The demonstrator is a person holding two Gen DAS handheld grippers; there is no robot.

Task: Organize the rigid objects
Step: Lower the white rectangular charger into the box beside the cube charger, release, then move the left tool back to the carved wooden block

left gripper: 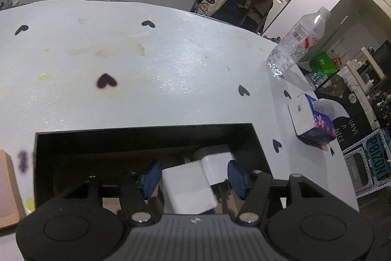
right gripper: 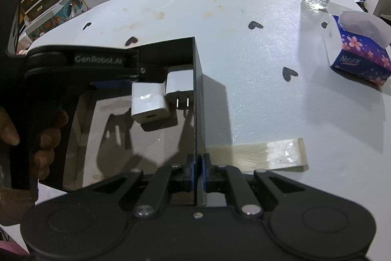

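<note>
Two chargers in the black box on the worktop

The left gripper (left gripper: 194, 176) hangs over the box (right gripper: 198, 80), jaws wide apart astride a white charger (right gripper: 149, 103), gripping nothing; a second charger (right gripper: 179, 85) lies just beside. The right gripper (right gripper: 198, 171) has its jaws clamped on the box wall.

Pink box (left gripper: 8, 190) cut off, left edge.

Two white charger plugs in black open box (right gripper: 198, 80), far right corner: USB charger (right gripper: 149, 103) tilted, port facing up-front; two-prong charger (right gripper: 179, 83) just beside it against right wall, prongs outward.
</note>
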